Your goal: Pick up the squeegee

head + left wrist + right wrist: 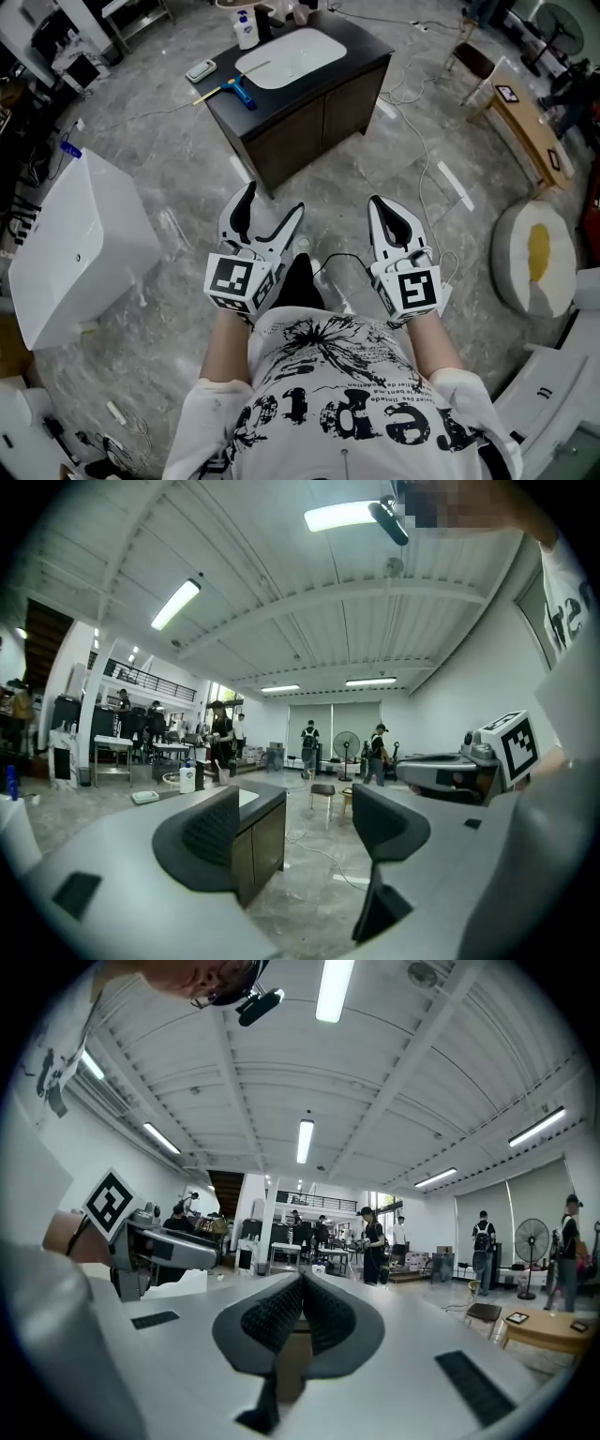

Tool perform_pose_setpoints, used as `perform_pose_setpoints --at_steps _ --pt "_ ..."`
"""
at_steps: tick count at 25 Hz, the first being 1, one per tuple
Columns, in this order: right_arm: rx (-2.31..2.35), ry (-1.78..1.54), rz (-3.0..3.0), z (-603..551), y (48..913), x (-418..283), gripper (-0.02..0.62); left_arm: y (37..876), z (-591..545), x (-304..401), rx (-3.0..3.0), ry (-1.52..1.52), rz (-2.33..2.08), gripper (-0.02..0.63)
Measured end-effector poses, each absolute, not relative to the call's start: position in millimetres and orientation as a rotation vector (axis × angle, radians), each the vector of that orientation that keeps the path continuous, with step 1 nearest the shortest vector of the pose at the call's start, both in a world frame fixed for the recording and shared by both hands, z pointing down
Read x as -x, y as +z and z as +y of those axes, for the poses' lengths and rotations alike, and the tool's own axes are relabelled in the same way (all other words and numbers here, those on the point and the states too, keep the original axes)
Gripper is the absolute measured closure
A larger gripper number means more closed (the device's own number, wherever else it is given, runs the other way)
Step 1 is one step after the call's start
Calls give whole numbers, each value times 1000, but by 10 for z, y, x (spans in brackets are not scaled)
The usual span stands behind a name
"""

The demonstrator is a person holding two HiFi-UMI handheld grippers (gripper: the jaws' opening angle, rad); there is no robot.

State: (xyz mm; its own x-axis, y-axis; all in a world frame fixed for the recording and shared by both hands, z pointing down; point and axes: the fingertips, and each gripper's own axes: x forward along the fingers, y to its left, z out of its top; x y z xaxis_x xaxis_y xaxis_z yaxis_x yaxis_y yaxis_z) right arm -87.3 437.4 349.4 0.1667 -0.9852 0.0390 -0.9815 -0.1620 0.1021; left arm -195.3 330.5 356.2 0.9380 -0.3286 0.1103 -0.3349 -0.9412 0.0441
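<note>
- Left gripper (275, 199): jaws released, wide apart, nothing between the pads; its own view (298, 822) shows only floor and the cabinet corner past them
- Right gripper (378, 204): clenched, pads pressed together on nothing (302, 1297)
- Both grippers are held close in front of the person's torso, pointing roughly level towards 12 o'clock, well apart from any target
- Squeegee (232, 90): lies flat on top of the dark cabinet (300, 127), at about 11 o'clock from the grippers, near the cabinet's edge
- It sits at the 8 o'clock side of the white basin (291, 56), with a small tray (201, 69) just beside it at 10 o'clock and a bottle (247, 28) farther back at 12 o'clock
- Step in hand, by my reading: the approach, no contact yet
- Judgement: the left gripper is the natural choice, being already open and on the squeegee's side
- To do it well: walk in, bring the open jaws down over the blue handle rather than the thin blade, straddle it crosswise, close firmly, lift straight up
- Risk: the squeegee lies low on a flat top, so a shallow approach may push it towards the tray or off the edge; keep the shut right gripper clear of the basin
</note>
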Motion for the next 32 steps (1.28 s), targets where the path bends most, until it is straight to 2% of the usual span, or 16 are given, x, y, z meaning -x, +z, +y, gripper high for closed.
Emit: perform_pose_setpoints --at_steps 16,32 --pt "-2273 -14 -1940 1100 3381 -461 580 3564 9 570 -2971 120 -524 242" --pt "-2084 19 -2130 -876 3737 -1353 580 3979 -1685 -124 -2875 230 -788 242"
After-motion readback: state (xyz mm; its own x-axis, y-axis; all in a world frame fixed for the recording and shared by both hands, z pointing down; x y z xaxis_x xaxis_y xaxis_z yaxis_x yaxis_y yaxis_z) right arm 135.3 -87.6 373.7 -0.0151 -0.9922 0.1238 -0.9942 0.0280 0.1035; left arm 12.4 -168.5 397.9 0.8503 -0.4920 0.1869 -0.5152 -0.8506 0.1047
